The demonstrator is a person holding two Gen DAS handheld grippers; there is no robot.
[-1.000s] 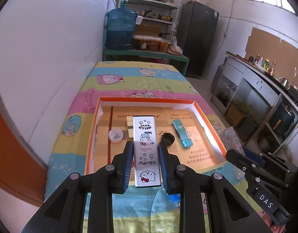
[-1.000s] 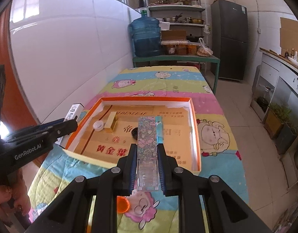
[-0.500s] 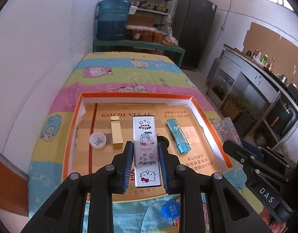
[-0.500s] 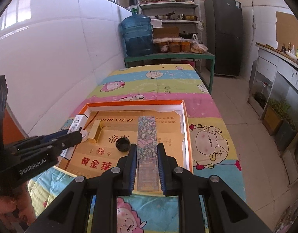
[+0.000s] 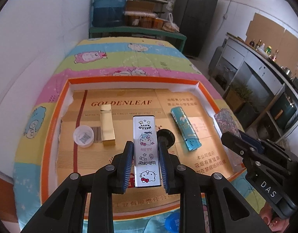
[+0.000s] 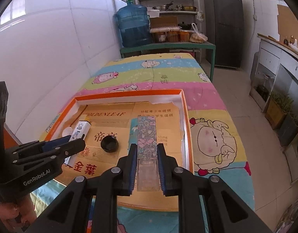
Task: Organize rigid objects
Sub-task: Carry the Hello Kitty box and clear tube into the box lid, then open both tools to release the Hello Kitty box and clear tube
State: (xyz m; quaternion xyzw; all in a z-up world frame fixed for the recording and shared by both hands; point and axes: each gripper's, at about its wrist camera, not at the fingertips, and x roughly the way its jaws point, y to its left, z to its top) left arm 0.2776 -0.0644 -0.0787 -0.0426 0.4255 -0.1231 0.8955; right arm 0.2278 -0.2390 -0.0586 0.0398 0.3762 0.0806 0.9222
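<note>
While both grippers hang over the orange tray | left gripper jaws clenched on Hello Kitty box | right gripper jaws clenched on floral box, near tray's right wall

Shallow orange-rimmed cardboard tray on the quilt-covered worktop; floor partly occupied. Left half: clear round plastic lid just beside a gold rectangular box. Centre: black round cap. Right of it: teal slim box, angled. Bare floor along the far wall under the GOLDENLEAF print, along the near edge, and in the right strip by the wall. Left claw and right claw each carry a long flat box over the tray. Worktop beyond the tray is bare.
</note>
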